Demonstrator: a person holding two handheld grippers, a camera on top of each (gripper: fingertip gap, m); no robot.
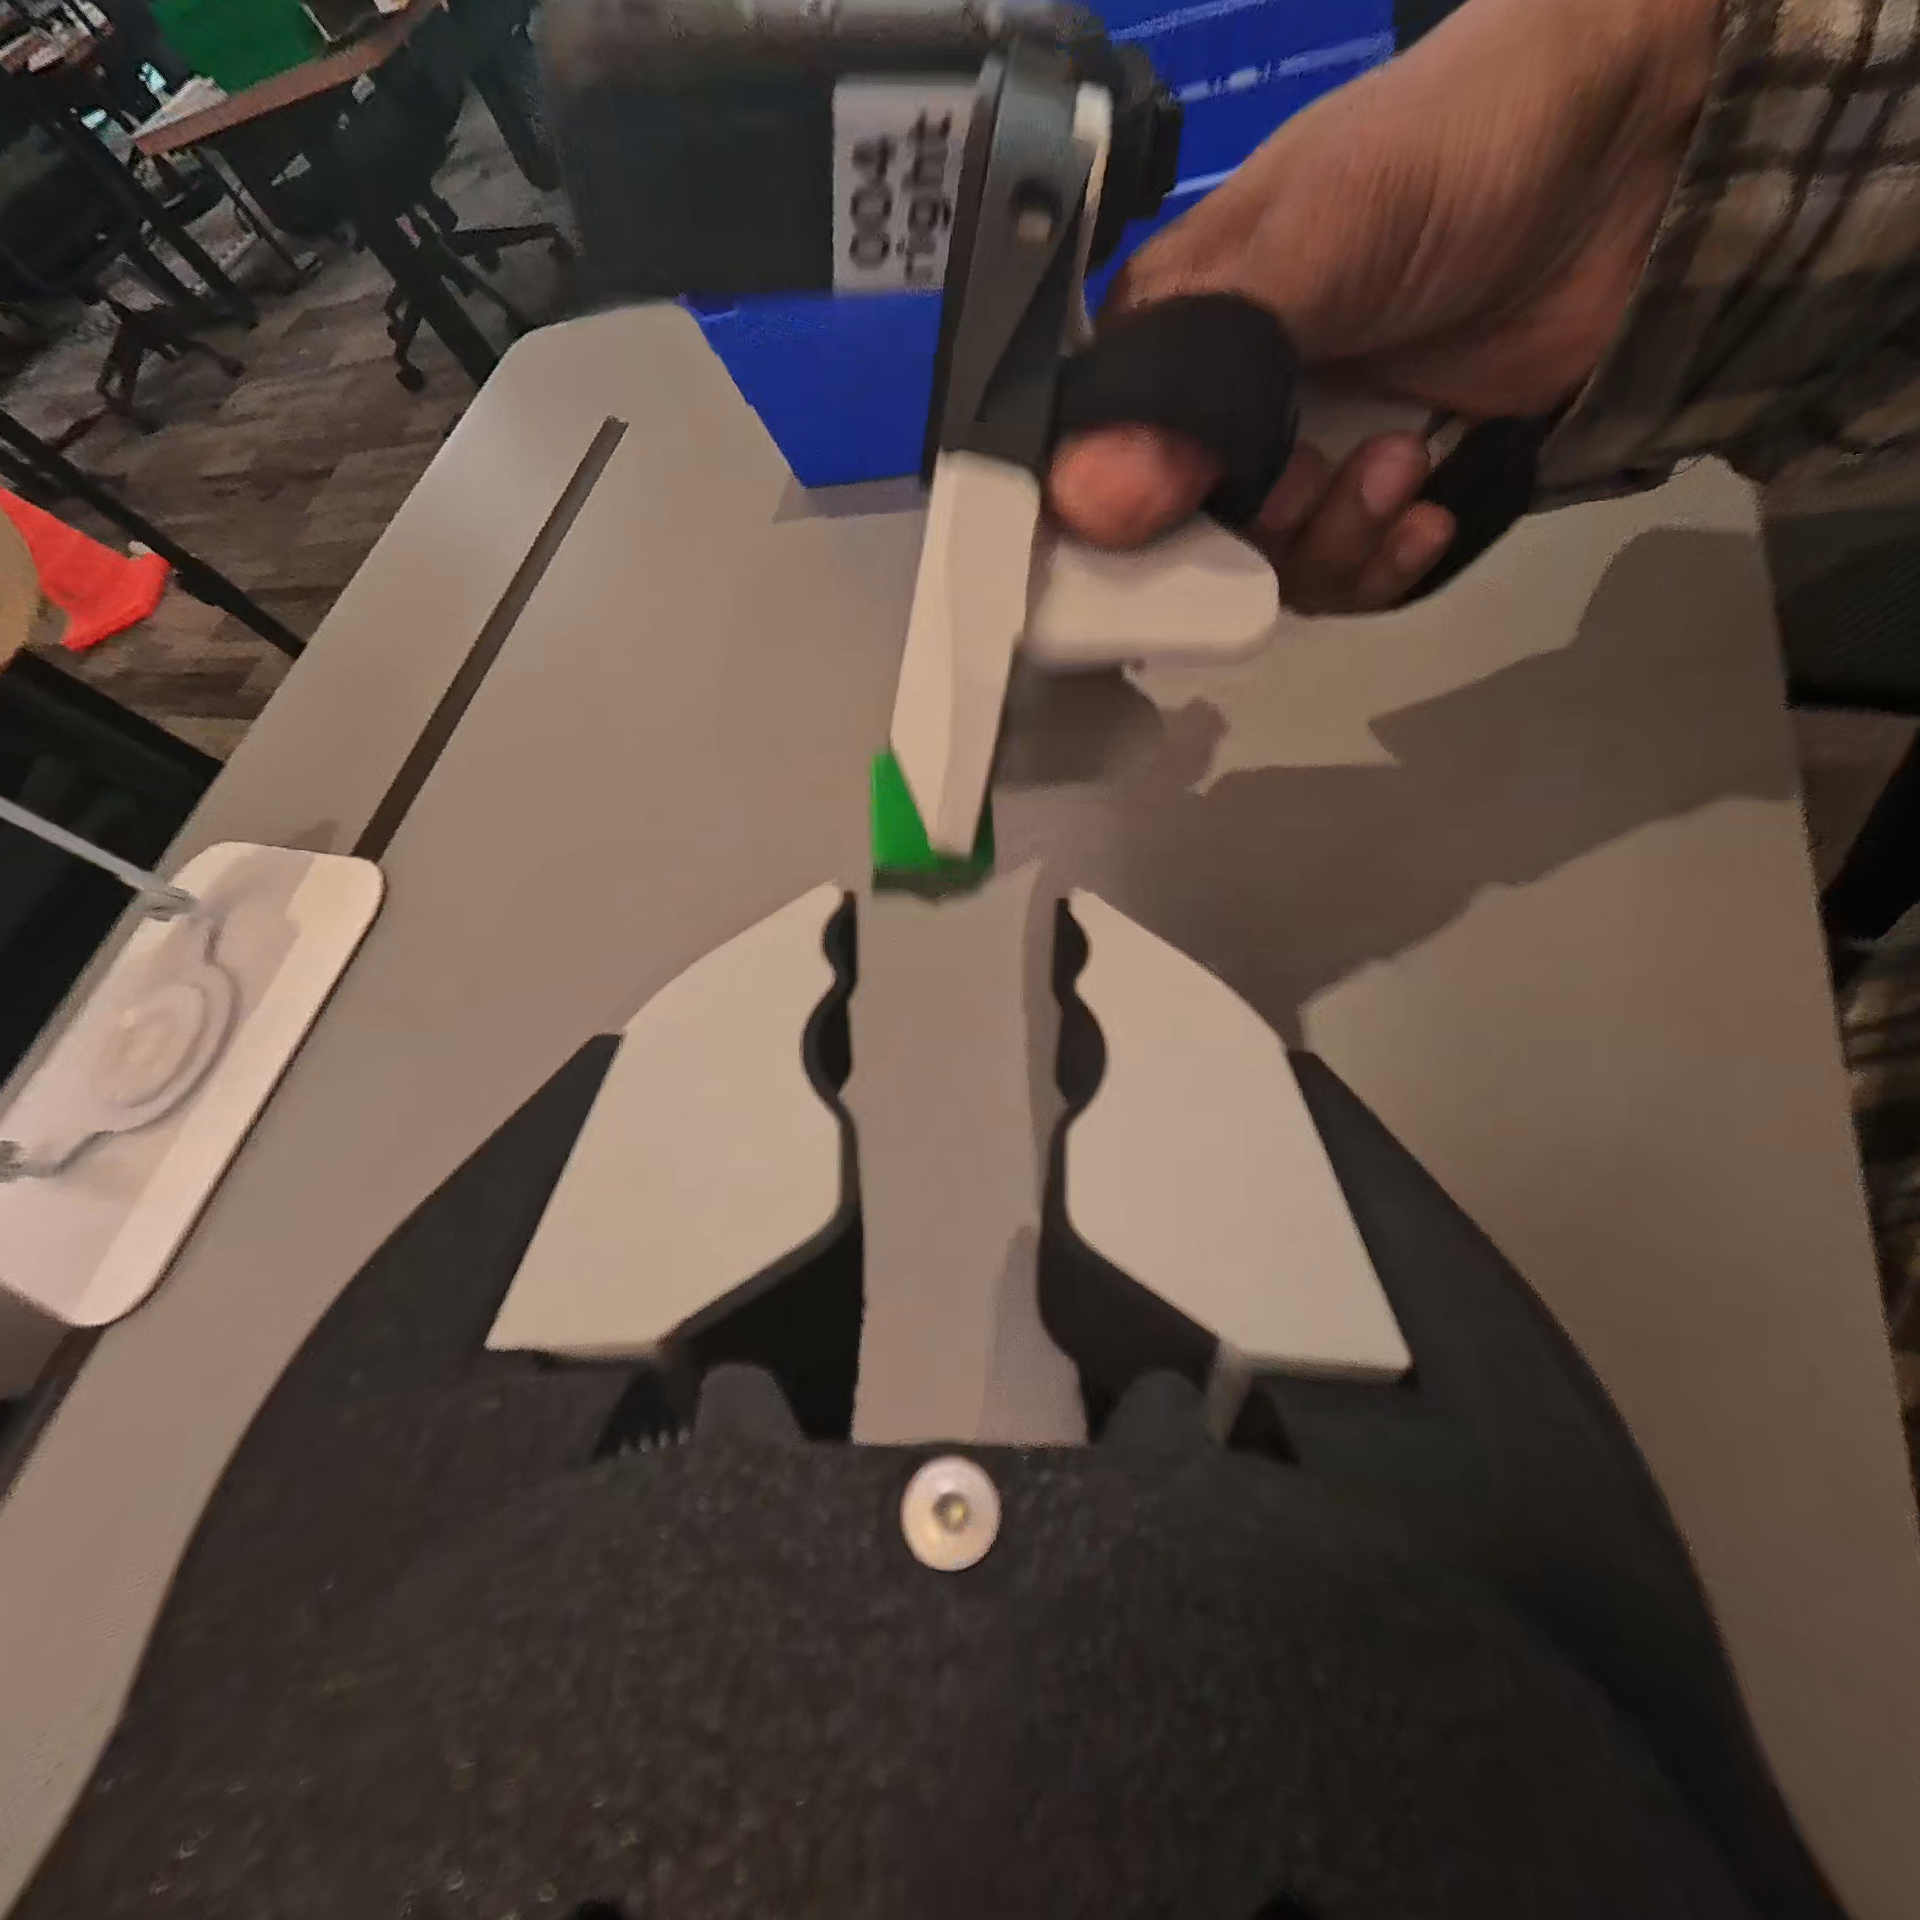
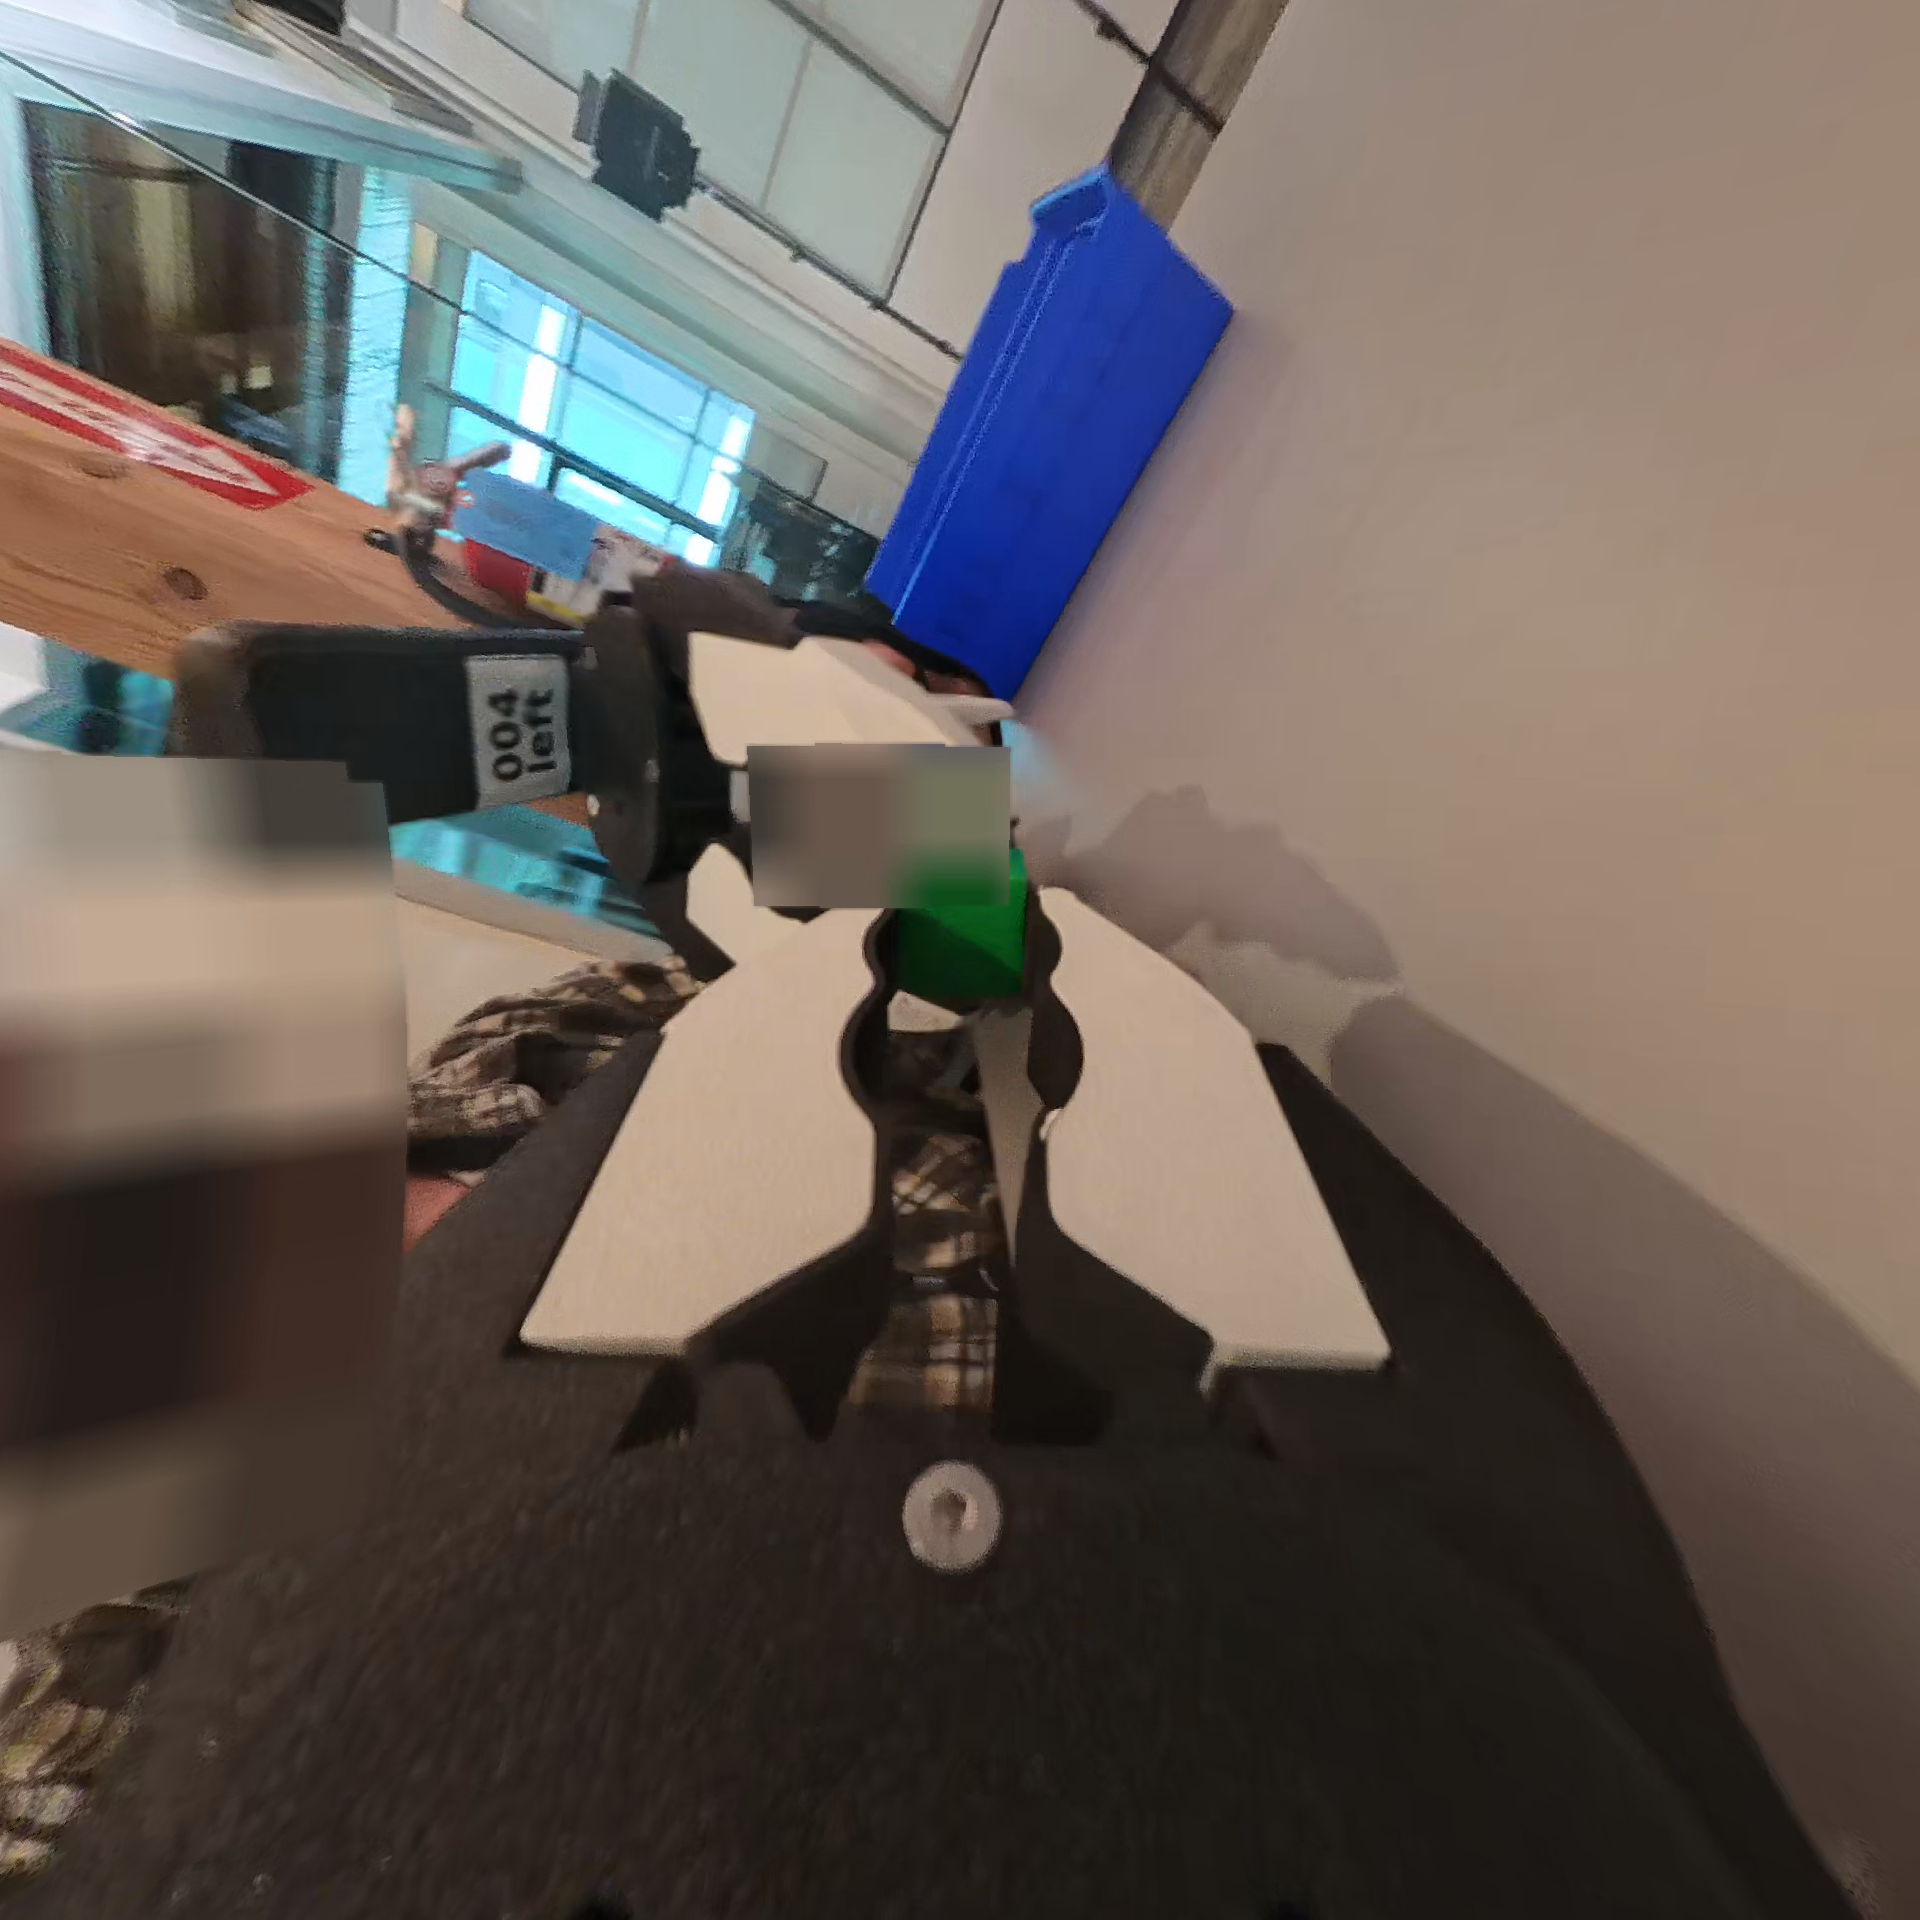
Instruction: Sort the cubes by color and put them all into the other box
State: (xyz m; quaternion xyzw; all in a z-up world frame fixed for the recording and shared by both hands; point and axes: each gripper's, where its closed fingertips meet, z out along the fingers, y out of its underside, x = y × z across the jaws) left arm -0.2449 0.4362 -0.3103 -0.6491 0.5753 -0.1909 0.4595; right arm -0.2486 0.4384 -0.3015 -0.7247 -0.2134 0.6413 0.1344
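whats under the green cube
The green cube, held by the right gripper, sits low over the grey table; its underside is hidden, so contact is unclear.

Green cube (image 2: 961, 951) pinched upright on the grey table (image 1: 623, 727).

Left wrist view: a white label (image 1: 899, 187) with dark print is sitting on the black body of the right gripper (image 1: 951, 831); characters legible, not transcribed.

Right wrist view: a matching white label (image 2: 516, 743) is showing on the body of the left gripper (image 2: 992, 800); also legible, not transcribed. A red sign (image 2: 156, 436) with white lettering is lying on the wooden top (image 2: 125, 561); too blurred to read.
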